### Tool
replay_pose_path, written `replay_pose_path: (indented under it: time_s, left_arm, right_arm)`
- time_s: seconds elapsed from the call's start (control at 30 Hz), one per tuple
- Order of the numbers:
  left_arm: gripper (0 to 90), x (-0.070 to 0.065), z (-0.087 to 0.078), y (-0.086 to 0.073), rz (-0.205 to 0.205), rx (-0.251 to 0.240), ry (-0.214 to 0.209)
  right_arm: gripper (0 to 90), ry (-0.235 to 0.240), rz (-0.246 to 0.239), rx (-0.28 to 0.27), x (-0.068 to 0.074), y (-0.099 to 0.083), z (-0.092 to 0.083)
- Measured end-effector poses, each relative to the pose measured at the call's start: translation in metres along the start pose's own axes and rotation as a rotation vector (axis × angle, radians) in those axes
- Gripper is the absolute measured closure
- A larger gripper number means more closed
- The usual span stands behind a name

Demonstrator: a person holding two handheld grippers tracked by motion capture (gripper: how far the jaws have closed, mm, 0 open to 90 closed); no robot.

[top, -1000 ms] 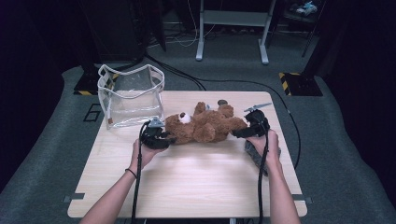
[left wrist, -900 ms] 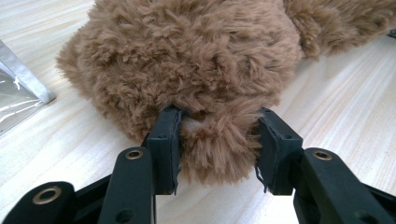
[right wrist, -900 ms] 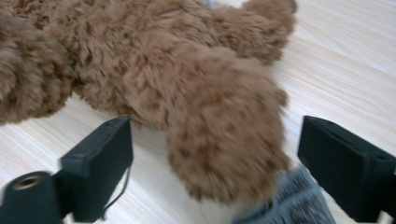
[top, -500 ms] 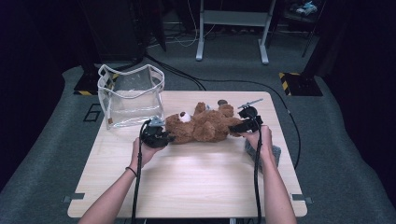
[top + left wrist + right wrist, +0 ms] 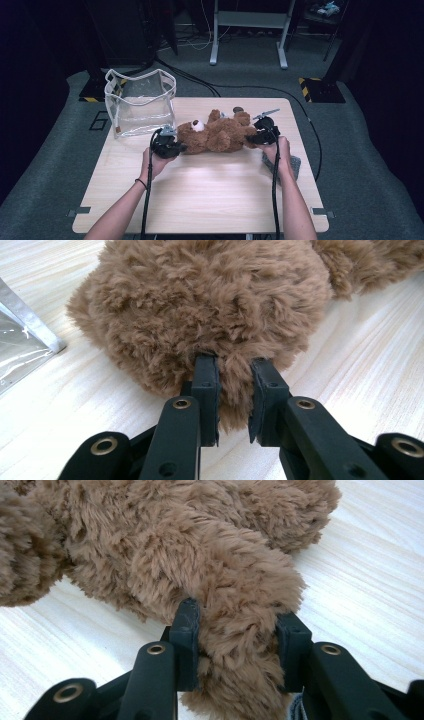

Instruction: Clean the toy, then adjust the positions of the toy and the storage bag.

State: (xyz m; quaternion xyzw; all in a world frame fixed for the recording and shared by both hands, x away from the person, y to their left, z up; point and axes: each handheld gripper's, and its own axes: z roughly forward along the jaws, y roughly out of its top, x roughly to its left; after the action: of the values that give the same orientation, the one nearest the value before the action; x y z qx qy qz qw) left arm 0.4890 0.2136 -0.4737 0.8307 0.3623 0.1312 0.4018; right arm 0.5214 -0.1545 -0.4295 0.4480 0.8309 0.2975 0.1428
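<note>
Brown teddy bear (image 5: 216, 136): lying at centre frame on wooden table (image 5: 210, 195). Left gripper (image 5: 172, 147): jaws just closing, pinching the head's fur. Right gripper (image 5: 254, 138): jaws just closing, clamped around a leg. Clear plastic bag (image 5: 140, 102): upright, upper left.

Overhead plus two close bear (image 5: 216, 136) views

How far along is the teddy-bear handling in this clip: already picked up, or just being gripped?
Done: both grippers have reached the teddy bear. In hand: the left gripper has just been closing and pinches fur at the head end; the right gripper has just been closing around a leg. Left: the bear lies on the table, not yet lifted; the clear bag stands beside it, probably its destination.
</note>
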Motion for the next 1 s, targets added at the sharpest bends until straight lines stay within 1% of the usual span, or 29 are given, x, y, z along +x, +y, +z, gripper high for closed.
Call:
replay_pose_path:
  time_s: [0.13,0.2,0.33,0.43,0.6,0.63,0.67,0.7,0.77,0.83,0.87,0.9,0.93,1.0]
  left_arm:
    - [75.9,0.0,0.0,0.0,-0.004,0.0,0.001]
    - [75.9,0.0,-0.001,-0.001,-0.005,0.002,0.002]
    - [76.2,-0.001,0.0,-0.001,-0.005,0.003,0.006]
    - [77.2,-0.001,0.0,-0.001,-0.006,0.003,0.009]
    - [77.5,0.0,-0.001,-0.001,-0.006,0.001,0.007]
    - [77.5,-0.001,0.0,-0.001,-0.012,-0.005,0.006]
    - [77.6,0.0,-0.001,-0.001,-0.009,0.001,0.002]
    - [78.0,0.0,-0.001,-0.001,-0.001,-0.004,0.012]
    - [79.4,0.0,-0.001,-0.002,-0.01,-0.011,0.013]
    - [80.2,0.0,-0.001,-0.002,-0.006,-0.014,0.015]
    - [80.4,0.0,-0.001,-0.003,-0.007,-0.016,0.015]
    - [80.4,0.0,-0.001,-0.003,-0.008,-0.012,0.015]
    - [80.5,0.0,-0.001,-0.003,-0.014,-0.019,0.014]
    - [80.6,0.0,-0.001,-0.003,-0.018,-0.02,0.014]
  right_arm:
    - [61.9,0.002,0.008,0.0,0.0,-0.001,0.0]
    - [62.7,-0.01,0.008,-0.006,0.002,-0.002,0.0]
    - [64.5,-0.011,0.004,-0.014,0.004,-0.004,-0.002]
    - [66.3,-0.022,0.006,-0.033,0.007,-0.005,-0.004]
    - [67.1,-0.033,-0.001,-0.038,0.009,-0.005,-0.006]
    - [67.5,-0.038,0.0,-0.054,0.009,-0.006,-0.006]
    - [68.0,-0.038,0.001,-0.054,0.01,-0.006,-0.006]
    - [68.8,-0.038,0.002,-0.06,0.01,-0.006,-0.007]
    - [70.3,-0.046,0.003,-0.086,0.012,-0.006,-0.011]
    - [71.3,-0.06,0.004,-0.099,0.015,-0.005,-0.015]
    - [71.6,-0.063,-0.008,-0.107,0.015,-0.005,-0.016]
    - [71.9,-0.068,-0.007,-0.113,0.017,-0.004,-0.018]
    - [72.1,-0.069,-0.015,-0.122,0.017,-0.004,-0.02]
    - [72.5,-0.073,-0.013,-0.131,0.019,-0.003,-0.023]
